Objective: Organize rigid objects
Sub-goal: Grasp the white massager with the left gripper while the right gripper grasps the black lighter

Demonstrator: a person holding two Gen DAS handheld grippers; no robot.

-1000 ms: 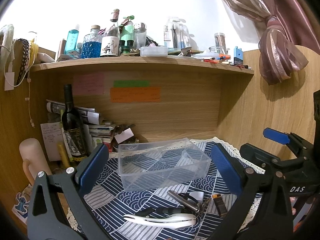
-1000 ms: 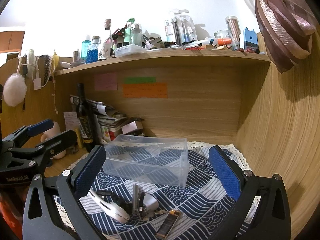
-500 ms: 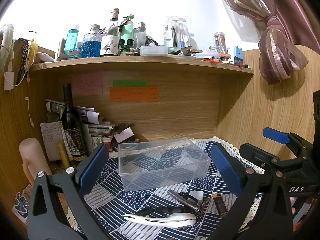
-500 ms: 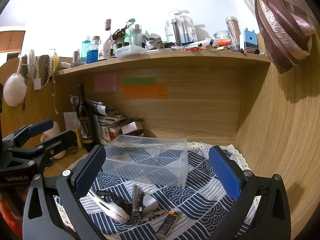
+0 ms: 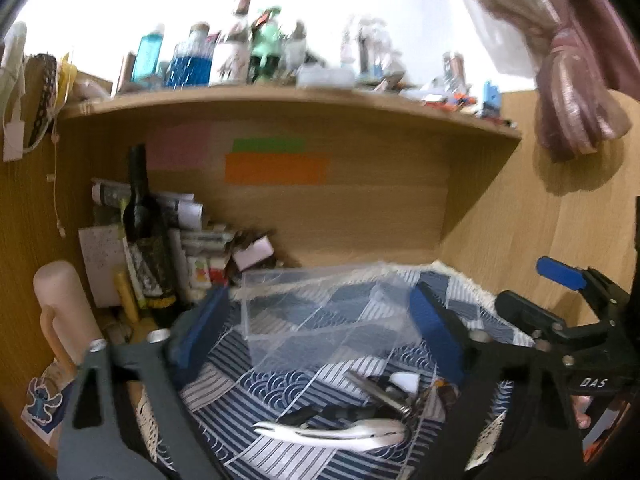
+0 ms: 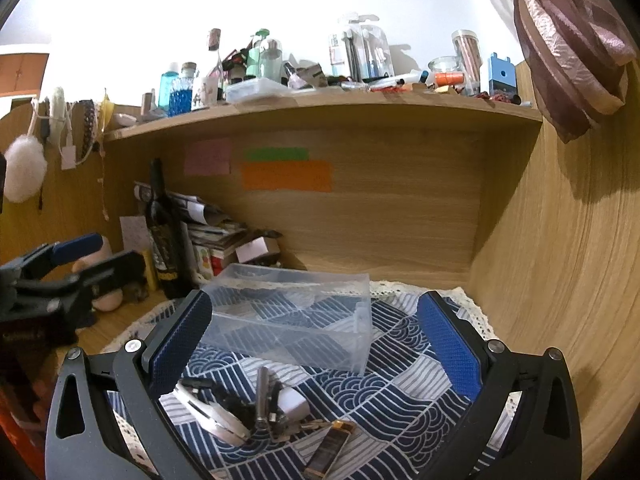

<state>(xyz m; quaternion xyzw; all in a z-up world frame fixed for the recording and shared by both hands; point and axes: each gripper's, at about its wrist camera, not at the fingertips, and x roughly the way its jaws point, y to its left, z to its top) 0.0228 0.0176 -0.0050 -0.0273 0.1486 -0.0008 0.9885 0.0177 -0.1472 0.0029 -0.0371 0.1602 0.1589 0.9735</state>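
A clear plastic divided box [image 5: 324,312] [image 6: 292,320] sits on the blue patterned cloth [image 6: 400,380]. In front of it lie small items: a white and silver tool [image 5: 332,434] [image 6: 208,412], a metal clipper with keys [image 5: 380,392] [image 6: 262,394], a small white block [image 6: 292,400] and a dark lighter [image 6: 328,444]. My left gripper [image 5: 320,336] is open and empty above these items. My right gripper [image 6: 316,344] is open and empty, just behind them. It also shows at the right of the left wrist view [image 5: 560,280].
A dark wine bottle [image 5: 146,232], stacked papers and boxes [image 5: 208,248] and a pink cylinder [image 5: 60,304] stand at the back left. A cluttered shelf [image 6: 320,100] runs overhead. A wooden side wall [image 6: 560,280] closes the right. A tied curtain [image 6: 568,40] hangs above.
The left gripper has moved quickly forward and down toward the items, blurring its view. The right gripper has barely moved. Both stay open.
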